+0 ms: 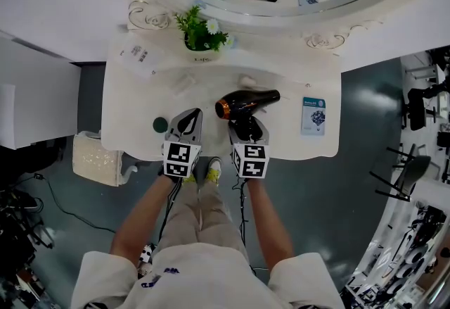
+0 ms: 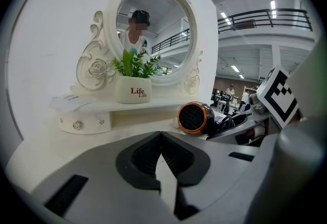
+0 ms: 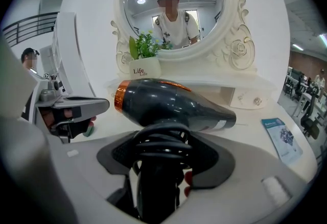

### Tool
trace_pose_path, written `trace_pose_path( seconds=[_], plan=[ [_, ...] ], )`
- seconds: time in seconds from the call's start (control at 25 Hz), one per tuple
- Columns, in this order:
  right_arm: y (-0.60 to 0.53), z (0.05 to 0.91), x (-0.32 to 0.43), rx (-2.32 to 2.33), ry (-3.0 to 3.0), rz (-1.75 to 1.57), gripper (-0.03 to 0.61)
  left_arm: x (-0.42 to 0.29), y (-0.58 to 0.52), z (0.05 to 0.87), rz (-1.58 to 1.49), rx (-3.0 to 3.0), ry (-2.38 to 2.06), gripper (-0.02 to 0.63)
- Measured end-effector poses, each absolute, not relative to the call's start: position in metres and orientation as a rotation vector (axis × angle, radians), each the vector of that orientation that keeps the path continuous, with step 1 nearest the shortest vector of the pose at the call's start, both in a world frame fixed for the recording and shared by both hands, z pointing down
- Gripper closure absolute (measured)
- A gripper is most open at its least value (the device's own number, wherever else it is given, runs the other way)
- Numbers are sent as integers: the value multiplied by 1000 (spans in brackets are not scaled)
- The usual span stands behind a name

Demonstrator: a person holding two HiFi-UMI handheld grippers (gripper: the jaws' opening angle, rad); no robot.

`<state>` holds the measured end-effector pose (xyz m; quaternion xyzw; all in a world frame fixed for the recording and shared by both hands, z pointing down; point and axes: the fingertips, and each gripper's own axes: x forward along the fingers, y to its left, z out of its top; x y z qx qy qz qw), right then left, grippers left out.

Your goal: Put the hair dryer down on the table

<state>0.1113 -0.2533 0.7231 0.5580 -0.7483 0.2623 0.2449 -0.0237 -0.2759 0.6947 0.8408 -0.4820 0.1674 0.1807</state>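
- Over the surface, your right gripper grips the handle of the hair dryer
- Beside it, your left gripper is closed, holding nothing

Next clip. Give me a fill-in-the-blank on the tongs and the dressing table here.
1. The right tongs grip the hair dryer by its ____.
2. The left tongs are ____ and hold nothing.
3. The red word on the plant pot is ____.
4. The band round the hair dryer's wide end is ____.
Missing words: handle; shut; Life; orange.
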Motion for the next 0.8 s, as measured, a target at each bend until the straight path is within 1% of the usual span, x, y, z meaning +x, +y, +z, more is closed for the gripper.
trace_pose_path(
  seconds=[0.8],
  plan=[
    [-254,759,103,1490,-2064,774,273,-31,-273,709,470,2368,-1385,606]
  ],
)
